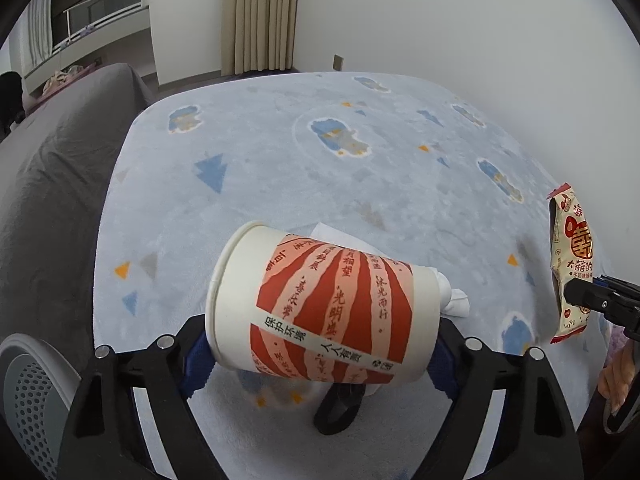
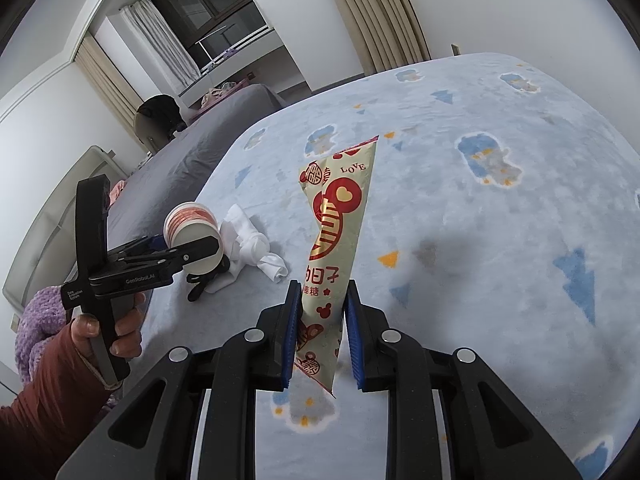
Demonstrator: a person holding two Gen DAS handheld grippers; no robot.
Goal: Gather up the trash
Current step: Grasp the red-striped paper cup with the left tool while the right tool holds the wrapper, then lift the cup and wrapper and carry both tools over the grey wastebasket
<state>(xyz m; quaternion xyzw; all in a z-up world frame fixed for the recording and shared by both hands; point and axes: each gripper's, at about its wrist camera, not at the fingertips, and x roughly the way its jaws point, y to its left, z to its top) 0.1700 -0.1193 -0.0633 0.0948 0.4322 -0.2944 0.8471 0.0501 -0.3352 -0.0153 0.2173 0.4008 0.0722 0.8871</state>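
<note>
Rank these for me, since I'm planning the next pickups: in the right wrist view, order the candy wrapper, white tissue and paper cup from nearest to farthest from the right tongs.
1. Candy wrapper: clamped in the right tongs themselves.
2. White tissue: on the blanket, up and left.
3. Paper cup: farther left, between the left tongs.

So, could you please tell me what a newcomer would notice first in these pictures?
Probably the red-and-white striped paper cup, lying sideways between the left tool's fingers above the pale blue patterned carpet. Next, the cream-and-red candy wrapper, pinched upright in the right tool. White crumpled tissues lie on the carpet behind the cup.
</note>
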